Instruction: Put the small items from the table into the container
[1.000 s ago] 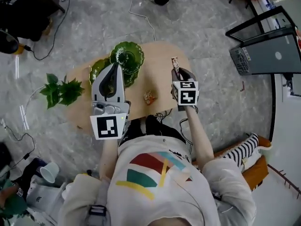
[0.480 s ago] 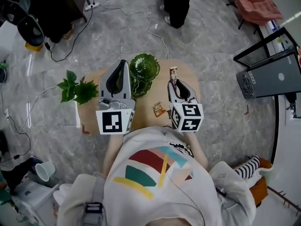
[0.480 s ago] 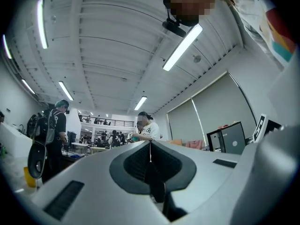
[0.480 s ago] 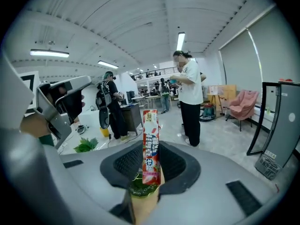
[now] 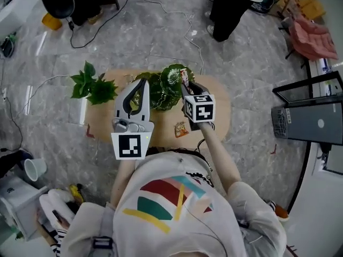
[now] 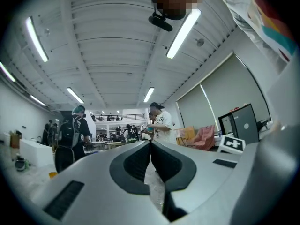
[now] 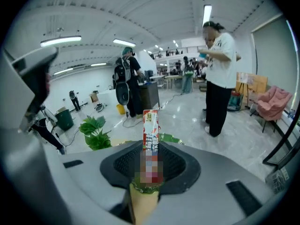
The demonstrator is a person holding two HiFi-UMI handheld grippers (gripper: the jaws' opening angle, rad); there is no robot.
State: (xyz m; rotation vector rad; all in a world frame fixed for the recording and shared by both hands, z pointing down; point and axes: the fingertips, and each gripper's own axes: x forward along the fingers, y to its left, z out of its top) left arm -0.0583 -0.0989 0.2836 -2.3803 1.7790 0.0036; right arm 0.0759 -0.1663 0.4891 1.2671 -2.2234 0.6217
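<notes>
Since a second ago your right gripper [image 5: 186,85] has carried the slim packet [image 5: 184,76] from the right part of the table [image 5: 221,109] across to the green leaf-shaped dishes [image 5: 167,96]. It now sits over their right edge, with the packet's top end above the green glass. Its jaws are clamped on the packet's lower half, and the upper half stands up between the pads. Your left gripper [image 5: 141,84] was lying over the dishes then. Now it sits at their left side, its jaws pressed together with nothing between them. The small orange snack packet [image 5: 181,129] lies where it did, on the near edge of the table between your two grippers, apart from the dishes. The leafy plant [image 5: 91,87] is at the table's left end as before. The slim packet carries red and white print with large characters near its top. You cannot read them at this size, and a mosaic patch covers the middle. Each gripper's cube shows black-and-white square markers.
</notes>
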